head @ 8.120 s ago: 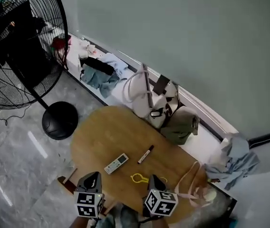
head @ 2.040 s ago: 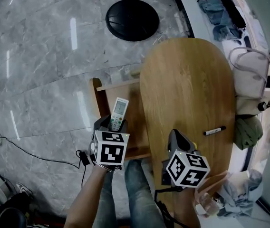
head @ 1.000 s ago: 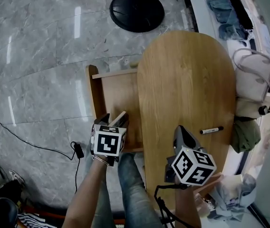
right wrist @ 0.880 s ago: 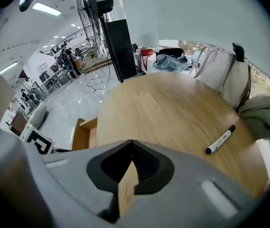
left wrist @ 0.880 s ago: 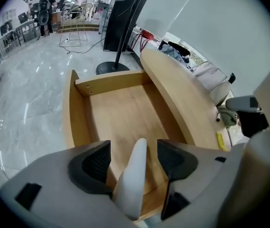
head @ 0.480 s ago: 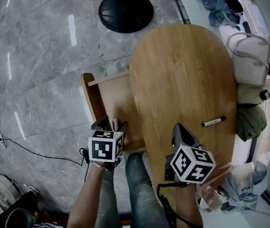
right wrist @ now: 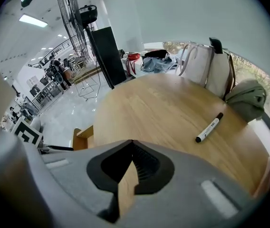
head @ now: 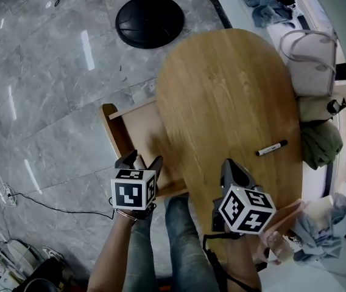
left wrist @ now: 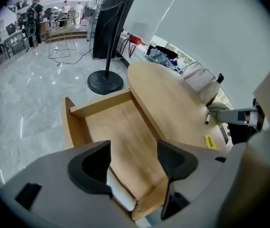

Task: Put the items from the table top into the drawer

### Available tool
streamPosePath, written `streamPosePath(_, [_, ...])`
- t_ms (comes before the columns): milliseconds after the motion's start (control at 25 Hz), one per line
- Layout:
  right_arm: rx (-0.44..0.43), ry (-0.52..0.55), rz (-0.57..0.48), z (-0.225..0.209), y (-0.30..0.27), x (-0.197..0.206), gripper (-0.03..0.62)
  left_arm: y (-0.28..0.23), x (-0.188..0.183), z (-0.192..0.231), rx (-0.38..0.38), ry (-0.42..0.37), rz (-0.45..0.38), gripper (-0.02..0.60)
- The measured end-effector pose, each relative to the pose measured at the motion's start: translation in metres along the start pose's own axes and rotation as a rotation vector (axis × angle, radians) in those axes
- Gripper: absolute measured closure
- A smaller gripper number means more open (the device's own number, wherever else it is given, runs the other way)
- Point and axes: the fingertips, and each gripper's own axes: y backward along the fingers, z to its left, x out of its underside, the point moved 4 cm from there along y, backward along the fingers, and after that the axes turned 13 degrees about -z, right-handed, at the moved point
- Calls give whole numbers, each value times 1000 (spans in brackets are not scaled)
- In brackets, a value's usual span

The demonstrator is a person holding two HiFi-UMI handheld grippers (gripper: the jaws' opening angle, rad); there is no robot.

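My left gripper (head: 142, 161) (left wrist: 135, 160) is open over the front of the pulled-out wooden drawer (head: 115, 135) (left wrist: 73, 122). A white remote (left wrist: 120, 194) lies in the drawer's front corner, partly hidden under the left jaw; nothing is between the jaws. My right gripper (head: 229, 166) (right wrist: 132, 158) is shut and empty above the near end of the oval wooden table (head: 222, 84) (right wrist: 163, 103). A black-and-white marker (head: 271, 148) (right wrist: 209, 127) (left wrist: 206, 120) lies on the table's right side. A small yellow item (left wrist: 210, 142) lies on the table near the right gripper.
A fan's black round base (head: 141, 20) stands on the grey floor beyond the drawer. A white handbag (head: 310, 53) and a green bag (head: 320, 142) sit on the ledge right of the table. The person's jeans-clad legs (head: 185, 242) are below the drawer front.
The left gripper carried the remote down into the drawer, let it go and now stands open above it. The right gripper stayed shut over the table.
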Motion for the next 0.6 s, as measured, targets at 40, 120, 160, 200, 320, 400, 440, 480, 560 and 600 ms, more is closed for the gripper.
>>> streamPosePath(40, [7, -8, -6, -1, 2, -1, 589, 1, -2, -2, 5, -12, 1, 296])
streamPosePath(120, [25, -25, -18, -5, 7, -2, 589, 1, -6, -6, 17, -38, 5, 296])
streamPosePath(160, [35, -35, -24, -8, 9, -2, 589, 2, -8, -8, 24, -51, 8, 296])
streamPosePath(200, [47, -46, -30, -11, 12, -1, 589, 2, -10, -11, 33, -65, 10, 296])
streamPosePath(320, [88, -89, -49, -21, 22, 2, 589, 3, -18, -23, 65, -116, 14, 296])
streamPosePath(400, [119, -123, -62, -28, 32, 4, 589, 4, -24, -33, 89, -155, 18, 296])
streamPosePath(440, [135, -142, -67, -32, 37, 6, 589, 4, -27, -39, 100, -176, 21, 296])
streamPosePath(480, [152, -161, -73, -35, 42, 8, 589, 4, -29, -45, 112, -198, 26, 296])
streamPosePath(560, [186, -199, -88, -41, 53, 13, 589, 3, -34, -55, 137, -245, 35, 296])
streamPosePath(600, [203, -218, -97, -44, 59, 15, 589, 3, -36, -60, 150, -268, 39, 296])
